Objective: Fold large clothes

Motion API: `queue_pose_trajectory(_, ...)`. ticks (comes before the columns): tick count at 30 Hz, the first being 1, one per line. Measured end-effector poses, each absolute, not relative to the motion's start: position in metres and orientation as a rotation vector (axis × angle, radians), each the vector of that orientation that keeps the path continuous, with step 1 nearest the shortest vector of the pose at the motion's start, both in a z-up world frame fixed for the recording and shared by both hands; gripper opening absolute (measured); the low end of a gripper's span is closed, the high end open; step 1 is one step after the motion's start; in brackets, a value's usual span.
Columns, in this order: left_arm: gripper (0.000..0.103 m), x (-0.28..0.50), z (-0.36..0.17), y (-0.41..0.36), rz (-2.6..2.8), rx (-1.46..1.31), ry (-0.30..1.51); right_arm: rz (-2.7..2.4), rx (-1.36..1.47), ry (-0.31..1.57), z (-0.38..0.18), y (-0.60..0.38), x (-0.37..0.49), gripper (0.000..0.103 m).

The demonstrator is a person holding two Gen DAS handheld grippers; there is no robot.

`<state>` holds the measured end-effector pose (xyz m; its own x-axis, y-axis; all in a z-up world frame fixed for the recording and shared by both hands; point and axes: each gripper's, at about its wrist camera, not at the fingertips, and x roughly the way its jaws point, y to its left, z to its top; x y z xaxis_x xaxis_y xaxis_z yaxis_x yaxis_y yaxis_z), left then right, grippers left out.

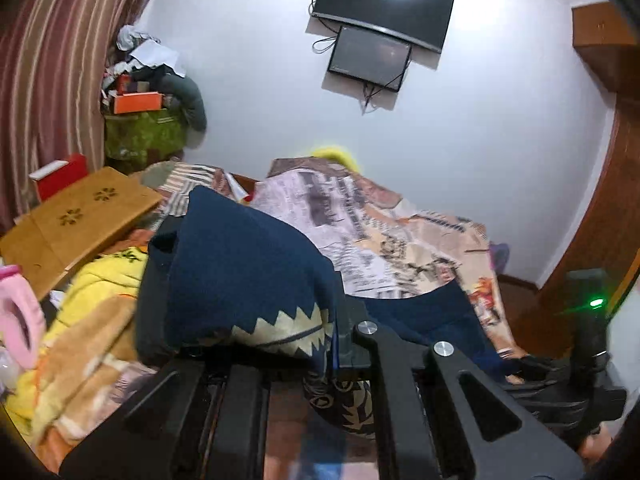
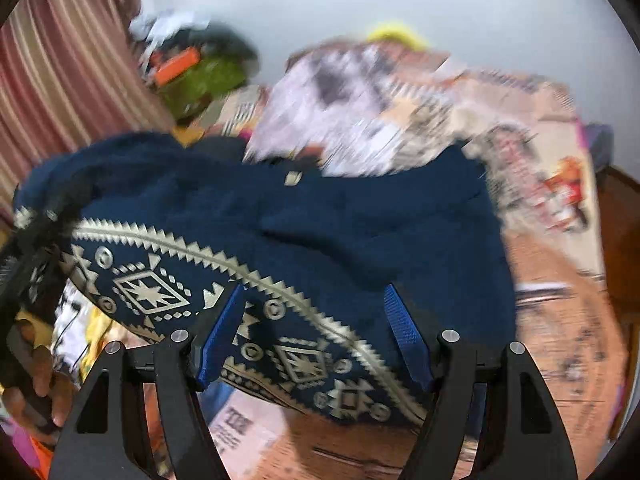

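in our left wrist view the left claw [image 1: 256,320] is clamped on a bunched fold of the navy sweater [image 1: 244,264], its fingers drawn together with the cloth filling the space between them. the fold stands up from the claw toward 12 o'clock, with a cream zigzag band across its lower edge. more of the navy cloth trails away toward 4 o'clock onto the bed [image 1: 400,248], which is covered by a patterned newsprint-style sheet. at 9 o'clock of the sweater lies a yellow and tan blanket [image 1: 92,320], and beyond it, toward 10 o'clock, a wooden lap tray [image 1: 76,220] sits tilted. a striped curtain [image 1: 52,60] hangs at the far left. two dark screens [image 1: 380,4] are fixed to the white wall at 12 o'clock. the other handheld device, with a green light, shows at the 4 o'clock edge.

in our right wrist view, which is blurred, the right claw [image 2: 316,336] stands apart, its blue pads [image 2: 220,336] spread wide on either side of the sweater's patterned band [image 2: 296,360]. we cannot tell whether the pads touch the cloth; they do not pinch it. the sweater [image 2: 320,220] spreads from the centre toward 9 o'clock, where the left claw's dark frame and a hand [image 2: 36,384] show at the edge. wooden floor [image 2: 560,340] shows at 4 o'clock.
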<state>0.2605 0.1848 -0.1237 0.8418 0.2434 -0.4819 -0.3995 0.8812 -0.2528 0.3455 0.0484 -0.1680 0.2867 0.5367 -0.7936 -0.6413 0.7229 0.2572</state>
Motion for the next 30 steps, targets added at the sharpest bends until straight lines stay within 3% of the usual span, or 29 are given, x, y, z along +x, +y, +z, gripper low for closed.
queue_pose_trajectory(5, 0.006, 0.264, -0.148, 0.197, 0.356, -0.382, 0.541, 0.856, -0.112, 1.184, -0.223, 0.089, 0.346, 0.069)
queue_pose_trajectory(11, 0.006, 0.270, -0.142, 0.185, 0.314, -0.347, 0.560, 0.882, -0.128, 1.231, -0.229, 0.088, 0.347, 0.072)
queue_pose_trajectory(20, 0.006, 0.309, -0.113, 0.097, 0.059, -0.207, 0.557, 0.672, -0.156, 0.989, -0.180, -0.017, 0.328, 0.072)
queue_pose_trajectory(30, 0.008, 0.358, -0.224, 0.016, -0.245, -0.248, 0.938, 0.393, -0.040, 0.980, -0.165, -0.144, 0.328, 0.072)
